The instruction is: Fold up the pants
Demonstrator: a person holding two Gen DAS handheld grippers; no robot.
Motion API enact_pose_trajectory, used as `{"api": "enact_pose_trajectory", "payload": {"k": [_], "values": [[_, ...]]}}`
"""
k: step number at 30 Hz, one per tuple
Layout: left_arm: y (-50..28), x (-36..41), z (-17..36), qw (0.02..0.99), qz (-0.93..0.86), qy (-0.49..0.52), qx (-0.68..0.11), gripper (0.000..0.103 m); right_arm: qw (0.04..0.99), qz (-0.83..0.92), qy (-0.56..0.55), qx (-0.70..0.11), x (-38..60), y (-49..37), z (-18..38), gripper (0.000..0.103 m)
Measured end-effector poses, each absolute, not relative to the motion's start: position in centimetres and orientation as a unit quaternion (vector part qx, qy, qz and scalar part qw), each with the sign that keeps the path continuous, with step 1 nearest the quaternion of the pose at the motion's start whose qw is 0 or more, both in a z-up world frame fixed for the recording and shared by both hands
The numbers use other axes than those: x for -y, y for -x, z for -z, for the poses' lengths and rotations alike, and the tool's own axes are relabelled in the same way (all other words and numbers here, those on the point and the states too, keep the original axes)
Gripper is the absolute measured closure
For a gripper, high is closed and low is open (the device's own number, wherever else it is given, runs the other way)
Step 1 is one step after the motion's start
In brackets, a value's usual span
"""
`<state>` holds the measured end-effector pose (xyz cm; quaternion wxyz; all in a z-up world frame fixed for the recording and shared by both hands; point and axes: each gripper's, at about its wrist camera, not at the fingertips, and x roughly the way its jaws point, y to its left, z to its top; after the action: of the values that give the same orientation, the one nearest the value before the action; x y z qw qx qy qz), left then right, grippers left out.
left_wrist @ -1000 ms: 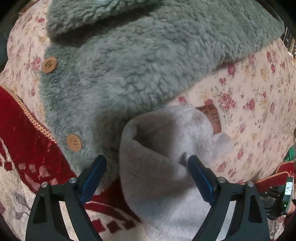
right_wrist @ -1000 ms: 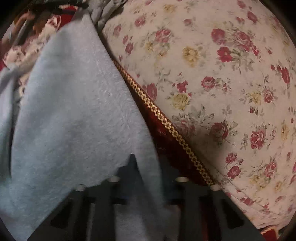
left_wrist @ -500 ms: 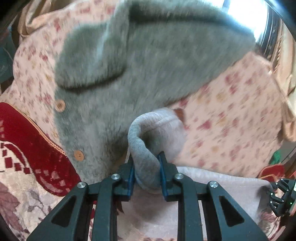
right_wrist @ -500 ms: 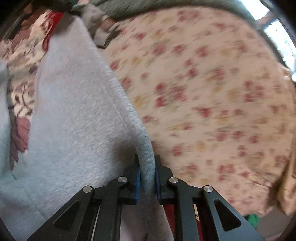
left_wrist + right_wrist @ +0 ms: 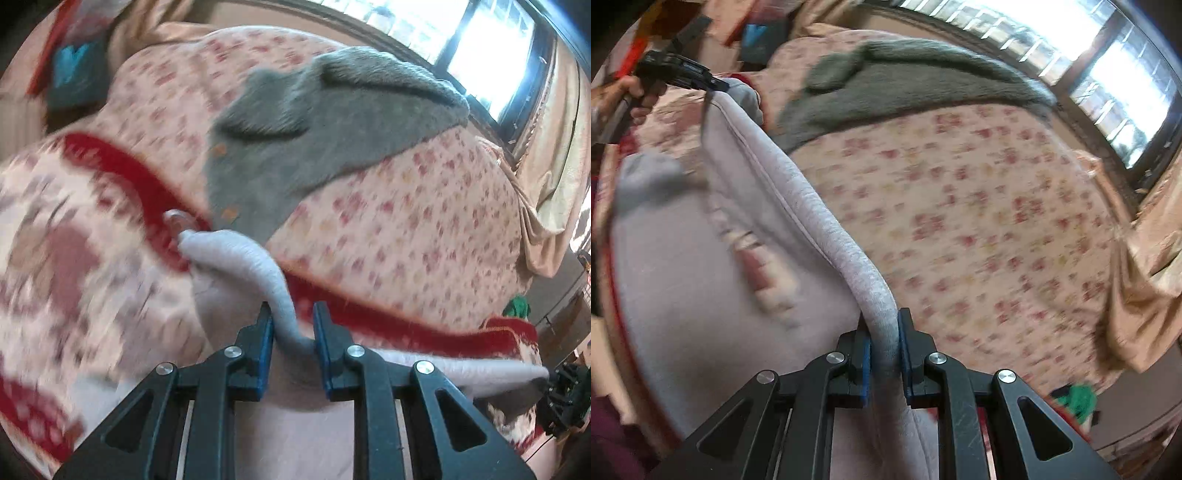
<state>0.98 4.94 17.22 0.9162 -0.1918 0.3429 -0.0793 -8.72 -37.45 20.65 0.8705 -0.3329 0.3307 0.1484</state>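
Left gripper (image 5: 293, 325) pinched on the rolled grey edge of the pants (image 5: 255, 266) — its jaws have just been closing, the fabric caught between the blue pads. Right gripper (image 5: 884, 339) pressed tight on the same thick hem further along, cloth squeezed between its pads. Pants hang stretched between the two grippers, lifted over the bed; in the right wrist view the hem runs up and left from the jaws to the left gripper, where a hand (image 5: 631, 98) grips the handle at the far upper left. Pale inner side of the garment sags below that edge. Behind lies a floral bedspread (image 5: 979, 221), cream with red roses, and on it a fuzzy grey-green coat (image 5: 314, 140) with small wooden buttons, well apart from the pants. A red-bordered patterned blanket (image 5: 122, 173) lies under and left of the pants in the left wrist view. Bright window (image 5: 487, 51) at upper right — both views blurred.
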Motion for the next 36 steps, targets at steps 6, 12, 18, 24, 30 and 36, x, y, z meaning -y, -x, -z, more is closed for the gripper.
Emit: {"api": "enact_pose_trajectory", "payload": {"k": [6,12,18,24,30,36], "values": [[6.9,-8.0,-12.9,0.910,0.072,0.190,-0.361,0.086,0.858,-0.189,0.291,-0.379,36.2,14.4,-15.1,0.091],[9.8,-9.0,-9.4,0.899,0.070,0.194,-0.386,0.086,0.834,-0.211,0.270,-0.432,35.4,18.0,-9.6,0.091],[11.3,-10.5,-6.9,0.884,0.079,0.223,-0.403,0.082,0.815,-0.214,0.280,-0.461,35.5,19.8,-5.2,0.090],[12.1,-12.5,-8.3,0.898,0.066,0.256,-0.351,0.013,0.820,-0.217,0.242,-0.471,37.1,19.7,-7.0,0.090],[9.1,-10.7,-7.8,0.885,0.064,0.233,-0.397,0.012,0.821,-0.214,0.245,-0.470,36.8,19.7,-7.1,0.090],[6.9,-7.6,-6.5,0.872,0.073,0.201,-0.439,0.024,0.824,-0.217,0.240,-0.465,37.2,19.5,-8.1,0.090]]}}
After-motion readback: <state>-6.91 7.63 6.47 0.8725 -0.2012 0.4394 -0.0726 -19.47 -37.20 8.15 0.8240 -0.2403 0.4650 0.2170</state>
